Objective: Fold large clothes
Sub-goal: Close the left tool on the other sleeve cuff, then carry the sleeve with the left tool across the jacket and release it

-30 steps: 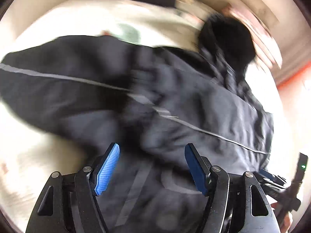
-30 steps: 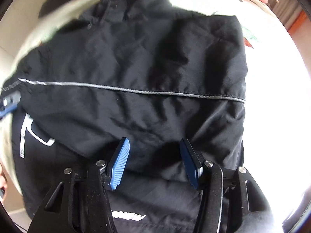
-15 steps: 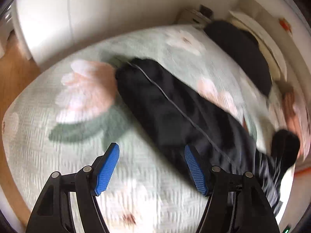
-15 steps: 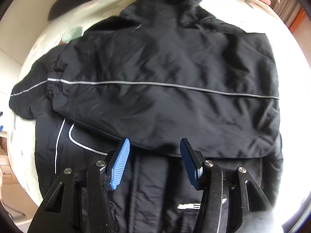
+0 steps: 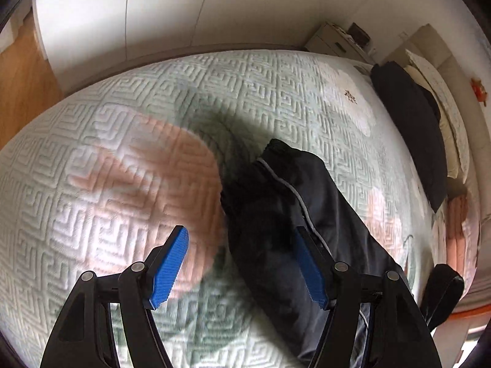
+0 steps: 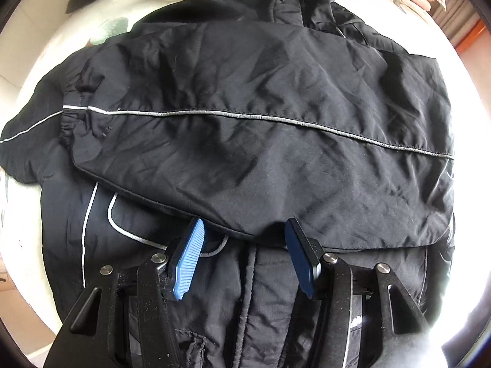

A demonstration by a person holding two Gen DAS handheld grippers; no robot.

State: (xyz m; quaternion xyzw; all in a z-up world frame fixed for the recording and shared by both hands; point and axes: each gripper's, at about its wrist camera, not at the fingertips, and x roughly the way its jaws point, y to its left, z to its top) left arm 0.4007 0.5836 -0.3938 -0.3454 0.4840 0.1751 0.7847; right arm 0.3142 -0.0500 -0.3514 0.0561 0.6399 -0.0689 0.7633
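Observation:
A black jacket [image 6: 260,141] with thin grey piping lies spread on the bed. One sleeve is folded across its chest in the right wrist view. My right gripper [image 6: 244,257] is open just above the jacket's front, at the lower edge of that folded sleeve. In the left wrist view the other sleeve [image 5: 294,211] stretches out over the quilt, its cuff at the far end. My left gripper [image 5: 242,266] is open above it, the right finger over the sleeve, the left finger over the quilt.
The bed has a pale green quilt [image 5: 129,141] with pink flower prints. Another dark garment [image 5: 411,128] and pillows lie at the head of the bed. A white wall and wooden floor [image 5: 24,70] lie beyond the bed's far edge.
My left gripper swung away from the jacket body out to the extended sleeve and came closer to its cuff. My right gripper drew back a little from the folded sleeve.

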